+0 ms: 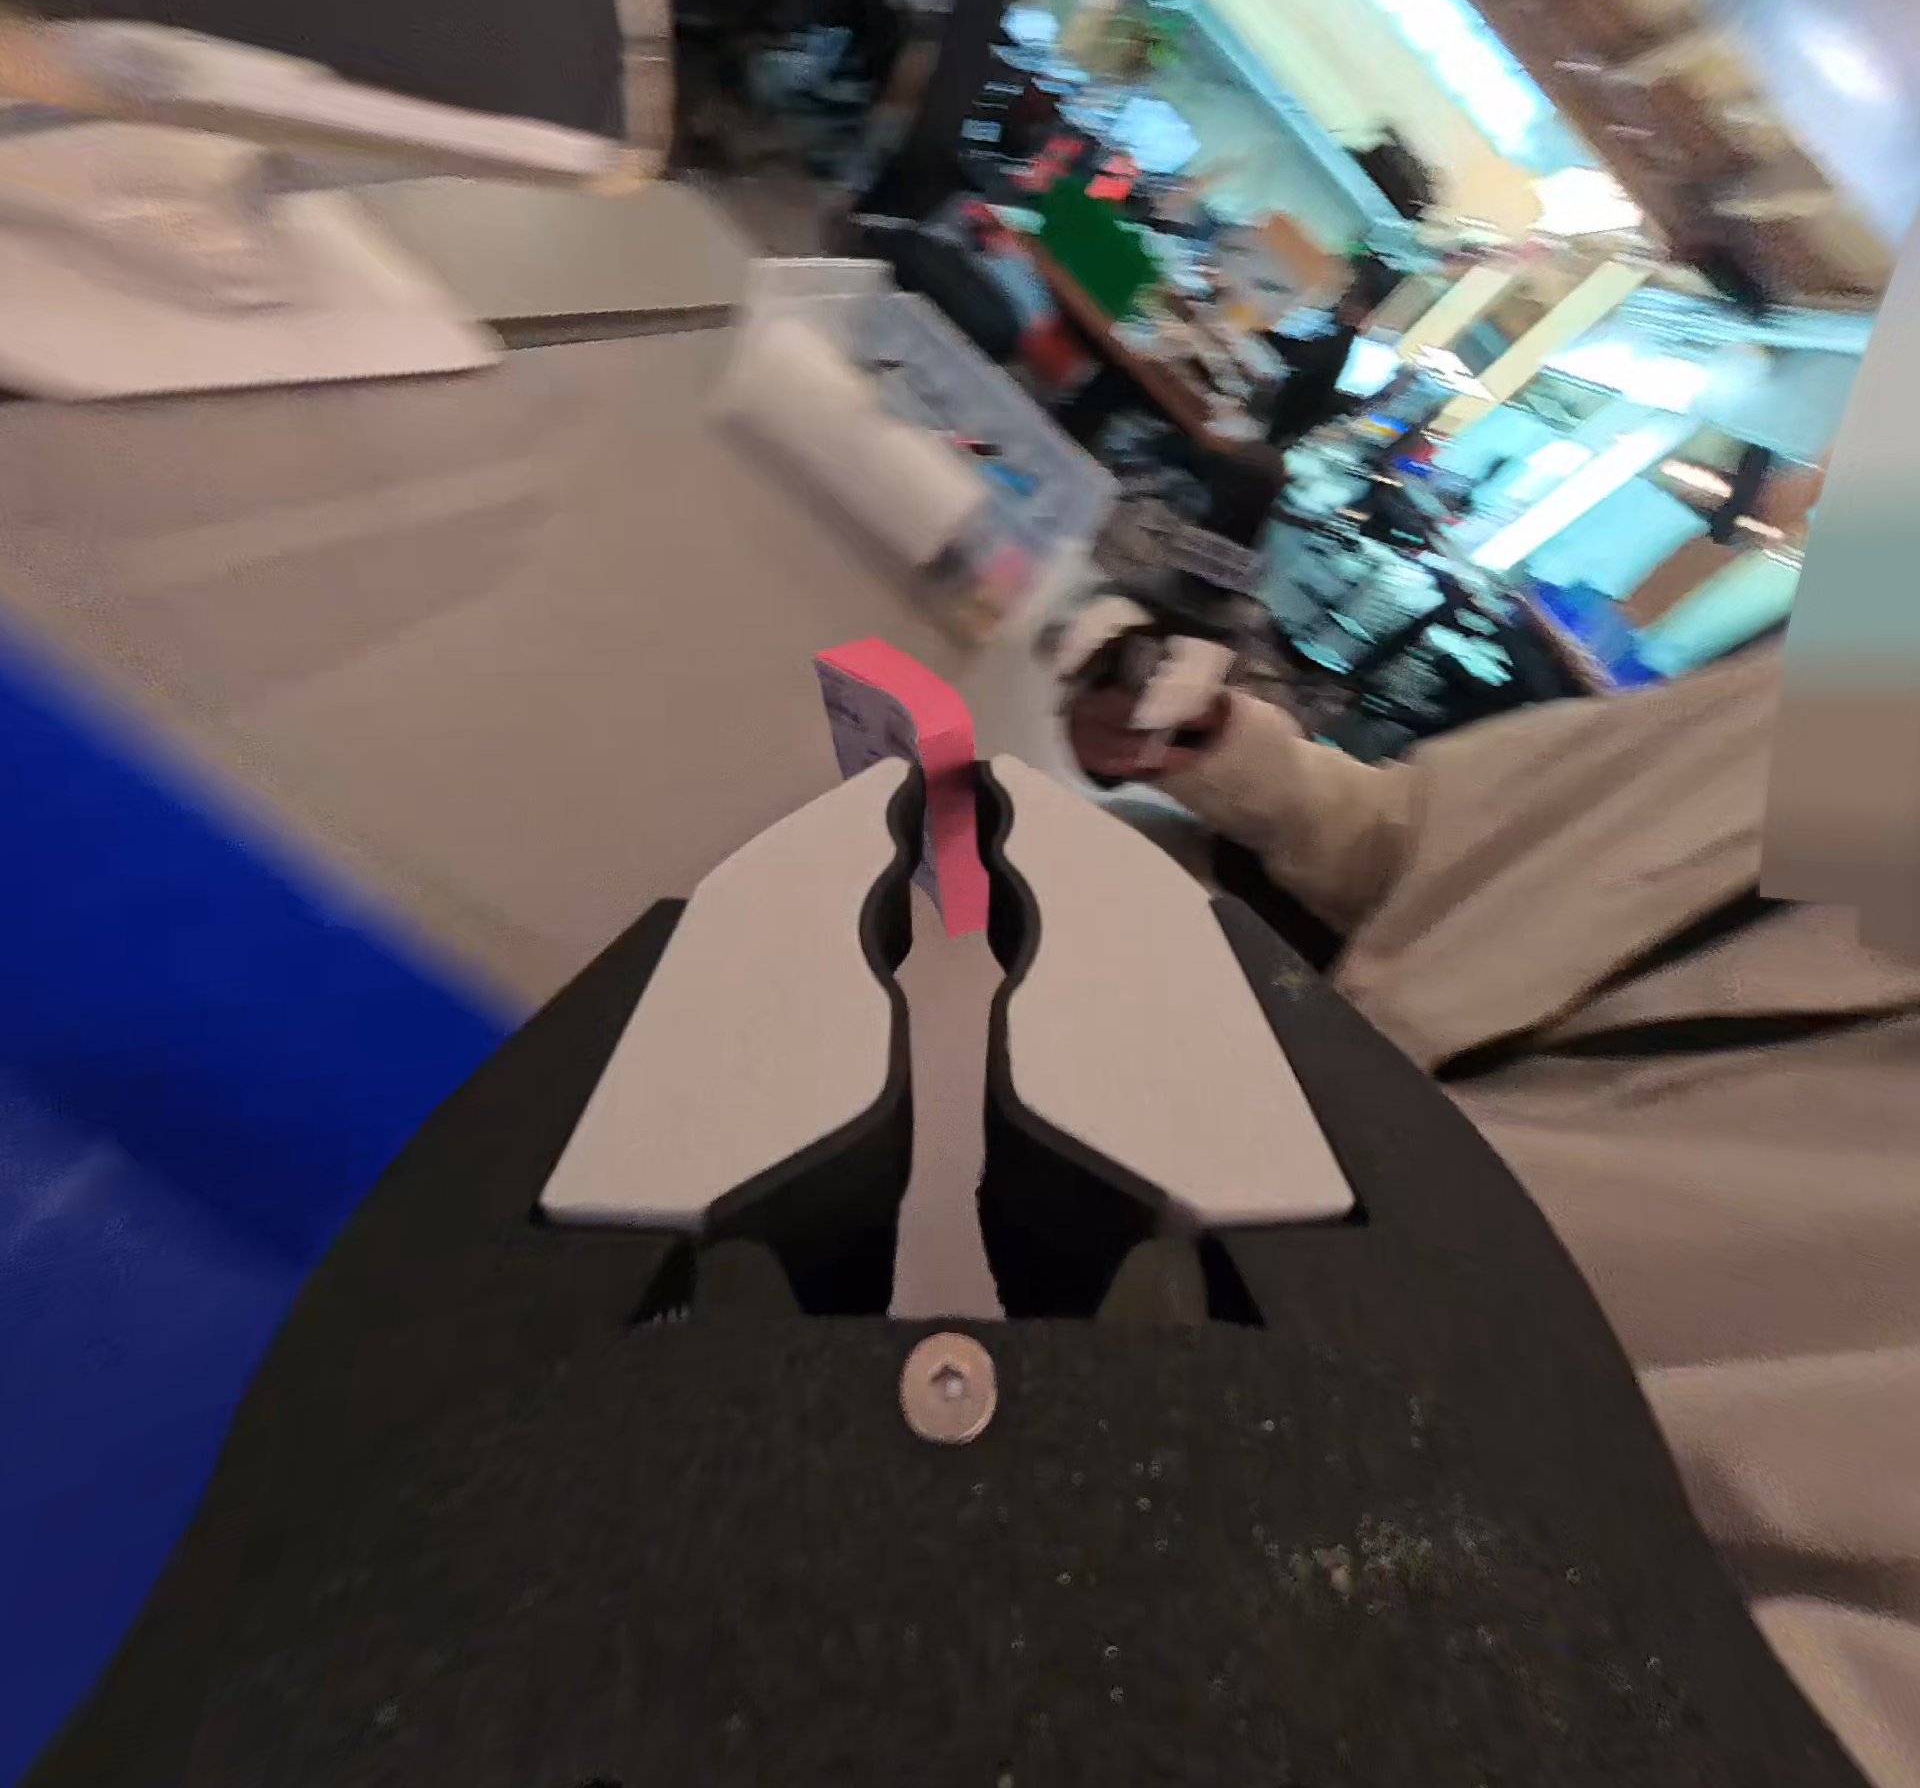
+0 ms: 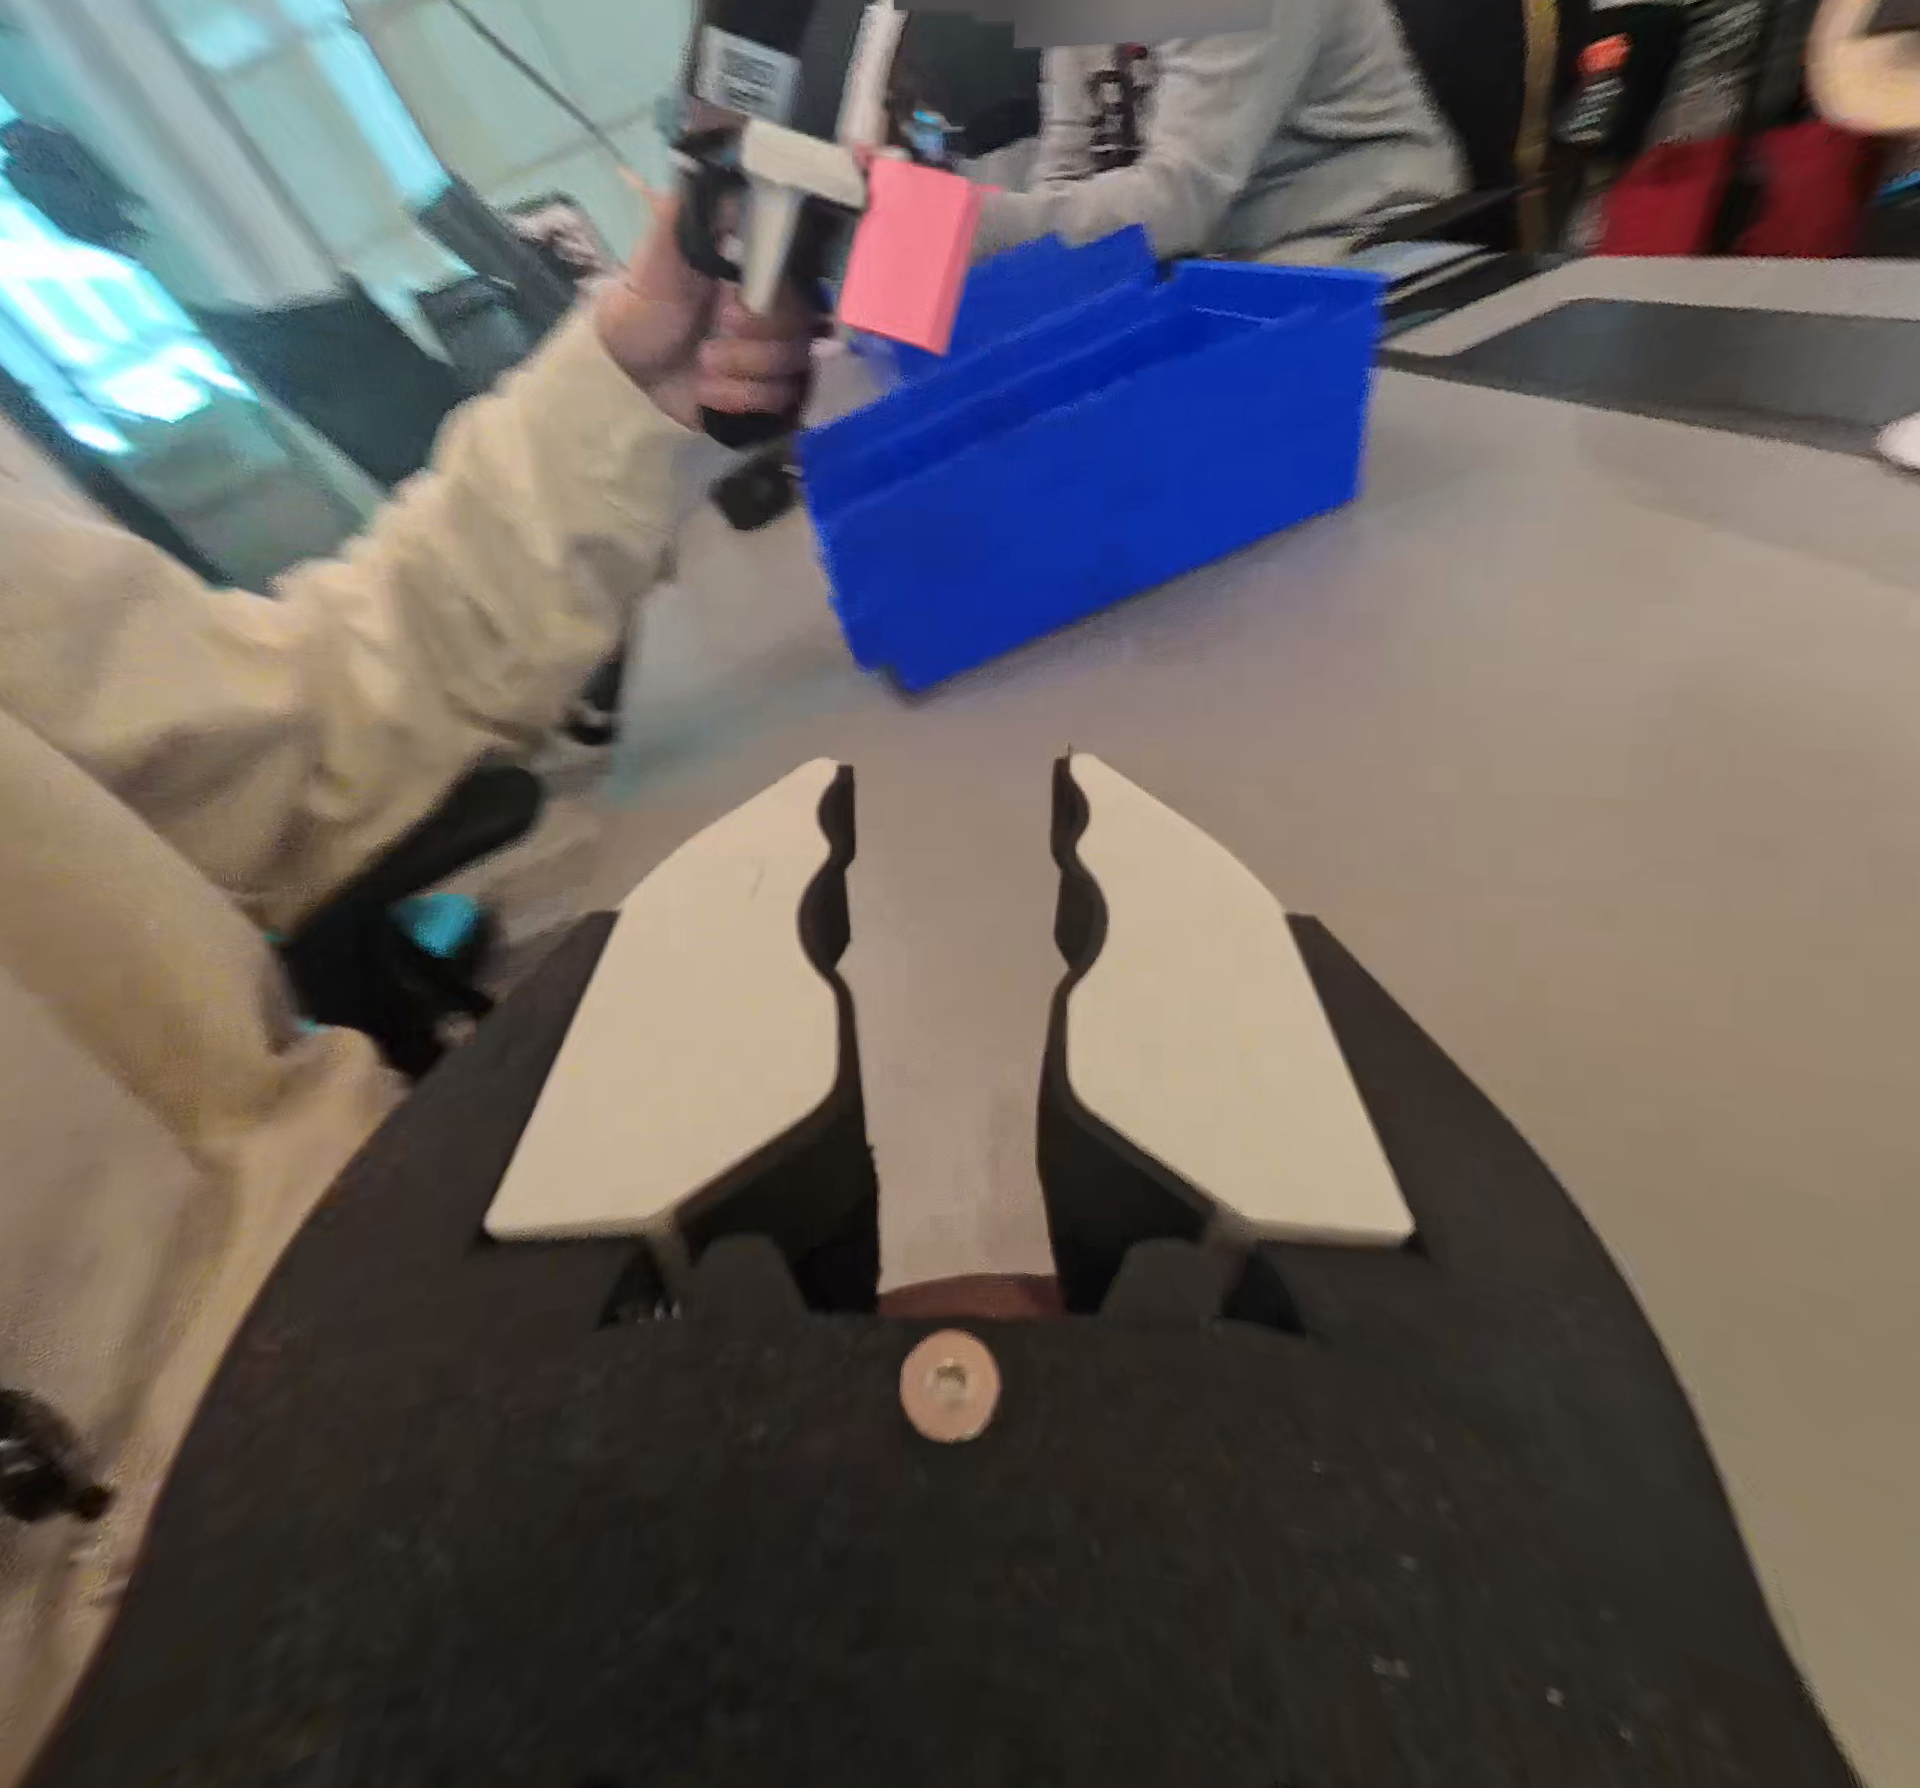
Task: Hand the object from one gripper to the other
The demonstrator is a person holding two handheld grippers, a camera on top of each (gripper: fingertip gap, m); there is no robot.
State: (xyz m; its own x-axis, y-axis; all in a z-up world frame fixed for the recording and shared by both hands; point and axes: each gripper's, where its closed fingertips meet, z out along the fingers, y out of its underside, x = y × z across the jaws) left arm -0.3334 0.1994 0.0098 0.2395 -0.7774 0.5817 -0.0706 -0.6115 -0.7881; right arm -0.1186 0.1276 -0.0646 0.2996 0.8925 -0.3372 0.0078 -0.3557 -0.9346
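My left gripper (image 1: pixel 948 772) is shut on a small pink box (image 1: pixel 914 699) with a pale printed side; the box sticks out past the fingertips and is held in the air above the grey table (image 1: pixel 436 616). The right wrist view shows that gripper (image 2: pixel 831 200) far off at upper left, held in a hand, with the pink box (image 2: pixel 909 258) hanging at its tip. My right gripper (image 2: pixel 954 782) is open and empty, low over the table, well short of the box. It shows blurred in the left wrist view (image 1: pixel 1132 689), to the right of the box.
A blue plastic bin (image 2: pixel 1091 481) stands on the table beyond my right gripper and fills the left edge of the left wrist view (image 1: pixel 135 959). A clear container (image 1: pixel 935 450) and papers (image 1: pixel 208 263) lie farther back. A cream sleeve (image 2: pixel 312 616) crosses at left. Seated people are behind.
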